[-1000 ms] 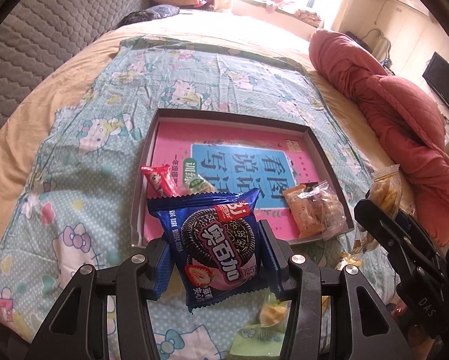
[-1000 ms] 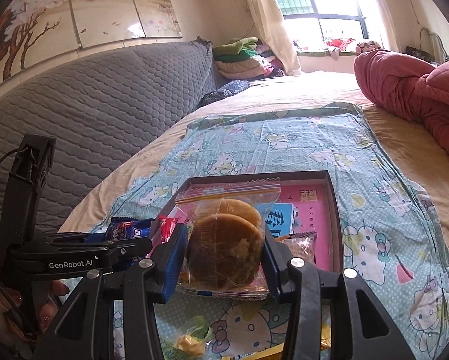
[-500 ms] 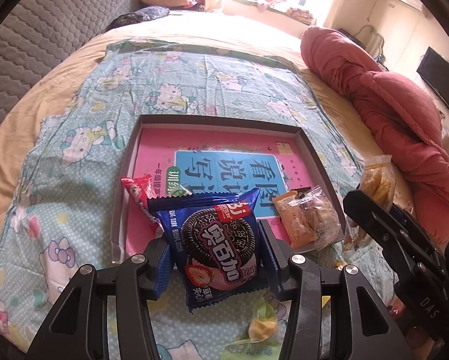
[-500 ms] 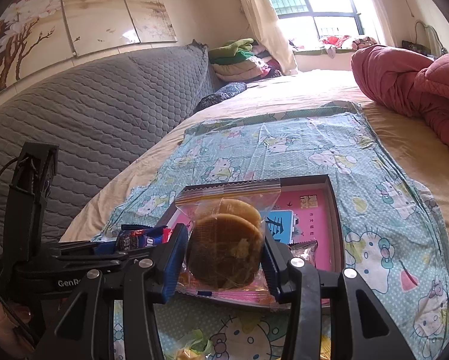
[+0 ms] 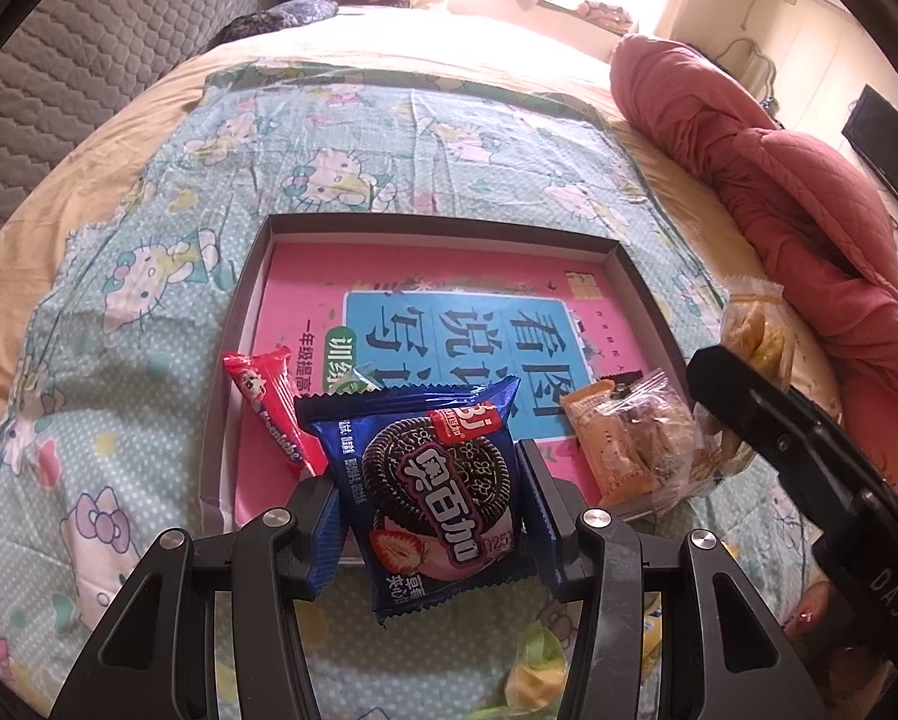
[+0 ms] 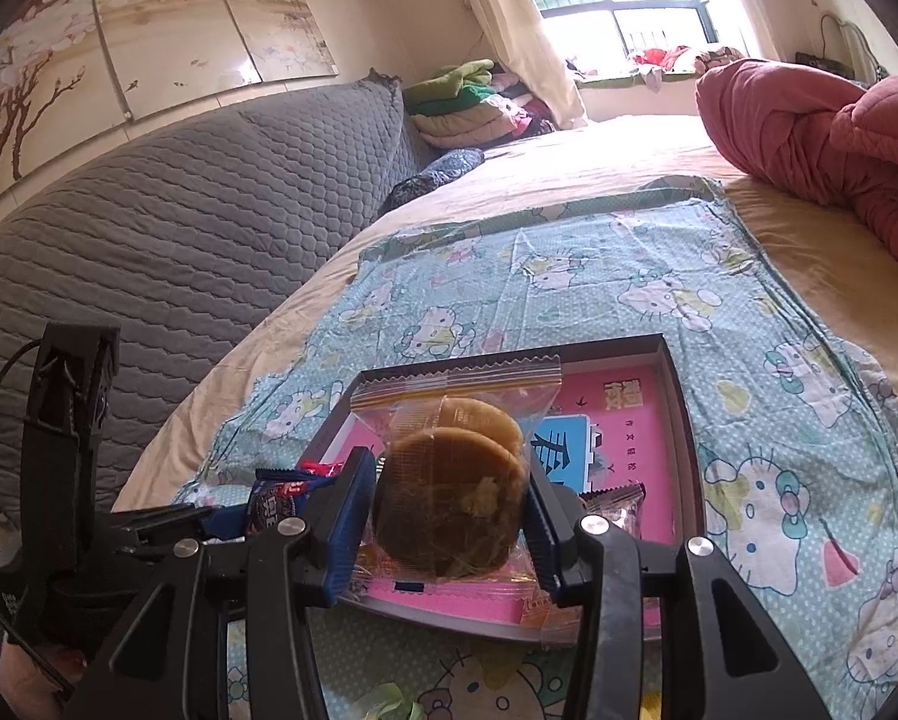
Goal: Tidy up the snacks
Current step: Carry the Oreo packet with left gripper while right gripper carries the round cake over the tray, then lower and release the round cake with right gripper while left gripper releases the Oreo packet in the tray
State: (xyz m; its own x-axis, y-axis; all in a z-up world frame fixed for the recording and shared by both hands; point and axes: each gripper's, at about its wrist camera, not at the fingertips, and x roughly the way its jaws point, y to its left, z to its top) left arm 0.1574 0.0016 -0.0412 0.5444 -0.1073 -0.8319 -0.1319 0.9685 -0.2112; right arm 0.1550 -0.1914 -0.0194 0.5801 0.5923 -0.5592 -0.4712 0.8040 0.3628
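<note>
My left gripper (image 5: 428,498) is shut on a blue Oreo packet (image 5: 431,480) and holds it over the near edge of the dark box lid tray (image 5: 443,228) with a pink bottom. My right gripper (image 6: 449,516) is shut on a clear bag of brown cakes (image 6: 454,498), also above the tray's (image 6: 685,420) near edge. In the tray lie a red wafer bar (image 5: 272,408), a green-white packet (image 5: 353,378) partly hidden by the Oreo packet, and a clear packet of biscuits (image 5: 628,444). The right gripper with its cake bag (image 5: 754,330) shows at the right of the left wrist view.
The tray sits on a Hello Kitty cloth (image 5: 341,138) on a bed. A red quilt (image 5: 808,216) lies at the right, a grey quilted headboard (image 6: 179,204) at the left. Loose yellow-green candies (image 5: 532,672) lie on the cloth near me.
Both grippers have moved forward over the tray's near edge, each still holding its packet. The tray looks closer and larger.
</note>
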